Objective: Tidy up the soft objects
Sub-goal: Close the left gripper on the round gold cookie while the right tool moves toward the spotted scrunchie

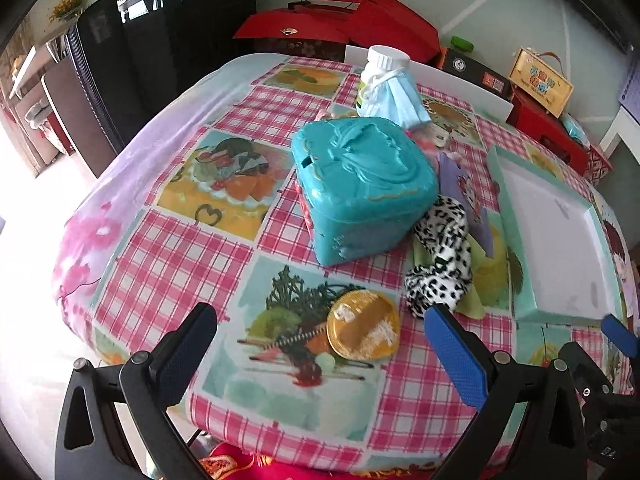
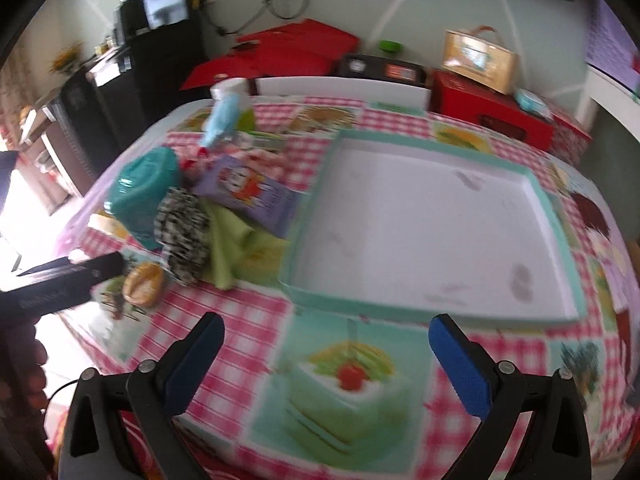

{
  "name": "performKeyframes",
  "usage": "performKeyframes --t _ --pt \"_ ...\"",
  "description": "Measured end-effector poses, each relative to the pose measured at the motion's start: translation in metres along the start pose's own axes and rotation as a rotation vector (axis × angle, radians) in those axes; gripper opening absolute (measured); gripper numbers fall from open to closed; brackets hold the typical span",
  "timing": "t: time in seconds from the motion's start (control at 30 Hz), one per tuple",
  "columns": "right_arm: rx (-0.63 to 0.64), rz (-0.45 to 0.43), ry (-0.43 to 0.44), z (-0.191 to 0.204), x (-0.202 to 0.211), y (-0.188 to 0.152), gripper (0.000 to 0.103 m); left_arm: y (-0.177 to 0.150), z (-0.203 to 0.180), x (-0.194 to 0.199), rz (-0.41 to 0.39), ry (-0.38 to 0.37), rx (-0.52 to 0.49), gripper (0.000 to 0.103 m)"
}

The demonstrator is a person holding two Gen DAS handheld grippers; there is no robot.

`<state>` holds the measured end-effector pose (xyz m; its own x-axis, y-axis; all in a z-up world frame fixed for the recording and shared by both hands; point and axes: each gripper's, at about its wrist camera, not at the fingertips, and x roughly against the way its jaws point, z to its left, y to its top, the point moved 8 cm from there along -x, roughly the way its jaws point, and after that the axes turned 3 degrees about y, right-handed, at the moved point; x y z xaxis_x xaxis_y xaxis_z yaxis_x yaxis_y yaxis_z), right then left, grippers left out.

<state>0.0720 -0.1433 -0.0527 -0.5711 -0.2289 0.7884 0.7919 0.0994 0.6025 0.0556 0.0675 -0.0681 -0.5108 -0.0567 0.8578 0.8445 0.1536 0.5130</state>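
Note:
A black-and-white spotted soft cloth (image 1: 440, 260) lies on a green cloth (image 1: 476, 288) beside a teal plastic box (image 1: 360, 188); both cloths also show in the right wrist view (image 2: 184, 232) (image 2: 228, 236). A blue face mask (image 1: 400, 96) hangs on a white bottle (image 1: 380, 68). A shallow white tray with a teal rim (image 1: 560, 240) (image 2: 420, 220) lies to the right, empty. My left gripper (image 1: 320, 320) is open above a round gold lid (image 1: 364, 330). My right gripper (image 2: 326, 328) is open and empty in front of the tray.
A purple card (image 1: 464, 192) (image 2: 248, 192) leans between the teal box and the tray. Red boxes (image 1: 352, 20), a black box (image 1: 476, 70) and a wooden sign (image 1: 540, 84) stand behind the table. Black cabinets (image 1: 120, 72) stand at the left. The checked tablecloth (image 1: 180, 260) covers the table.

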Motion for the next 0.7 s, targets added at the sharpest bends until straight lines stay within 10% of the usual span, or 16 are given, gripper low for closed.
performKeyframes --t 0.7 --pt "0.015 0.041 0.146 0.039 -0.046 0.040 0.103 -0.005 -0.028 -0.046 0.042 -0.070 -0.175 0.103"
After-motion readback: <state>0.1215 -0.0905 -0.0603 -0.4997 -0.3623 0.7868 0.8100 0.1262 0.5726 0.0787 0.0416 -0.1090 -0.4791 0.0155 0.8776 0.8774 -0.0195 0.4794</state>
